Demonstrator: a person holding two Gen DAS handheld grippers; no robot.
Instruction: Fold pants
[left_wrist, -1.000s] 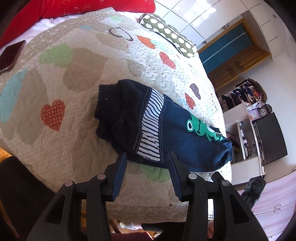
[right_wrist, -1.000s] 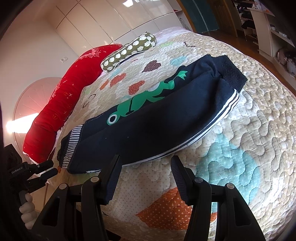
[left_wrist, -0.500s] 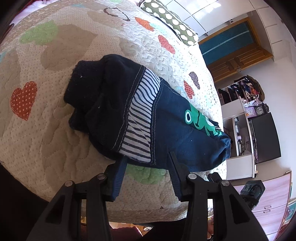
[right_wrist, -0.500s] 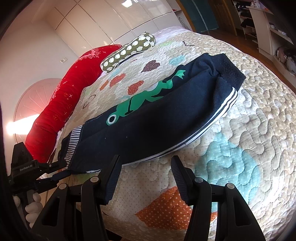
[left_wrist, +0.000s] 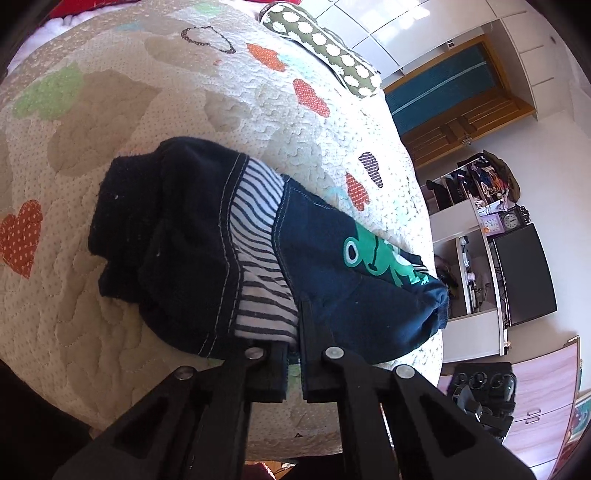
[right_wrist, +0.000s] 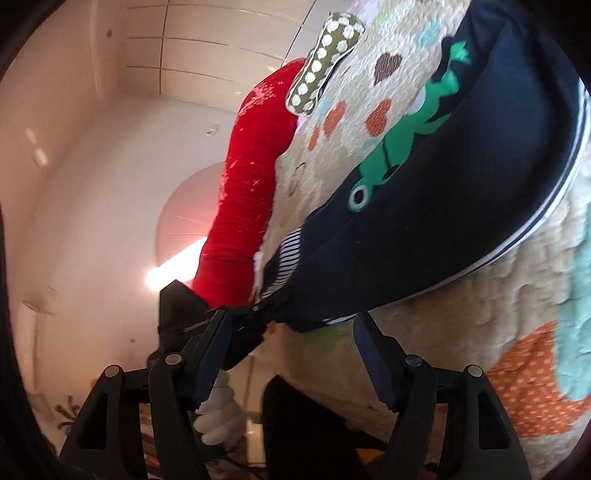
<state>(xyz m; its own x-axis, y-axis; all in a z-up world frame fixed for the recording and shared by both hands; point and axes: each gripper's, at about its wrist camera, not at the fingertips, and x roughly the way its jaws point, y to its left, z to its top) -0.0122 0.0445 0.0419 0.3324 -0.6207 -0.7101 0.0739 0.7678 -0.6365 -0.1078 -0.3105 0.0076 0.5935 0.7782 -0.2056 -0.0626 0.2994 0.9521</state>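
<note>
Dark navy pants (left_wrist: 325, 266) with a green frog print and a striped band lie on the quilted bed (left_wrist: 184, 92). My left gripper (left_wrist: 293, 345) is shut on the near edge of the pants at the striped waist band. In the right wrist view the pants (right_wrist: 443, 206) stretch away to the upper right. My right gripper (right_wrist: 291, 332) is open, its fingers either side of the pants' near waist corner, where the left gripper (right_wrist: 207, 317) also shows, held by a gloved hand.
A red bolster (right_wrist: 251, 177) and a green spotted pillow (left_wrist: 325, 62) lie at the head of the bed. Shelves, a dark monitor (left_wrist: 524, 273) and a wooden door (left_wrist: 450, 96) stand beyond the bed's far side.
My left gripper has moved forward and closed on the waist edge of the pants. My right gripper has swung and tilted left towards the waist corner, staying open.
</note>
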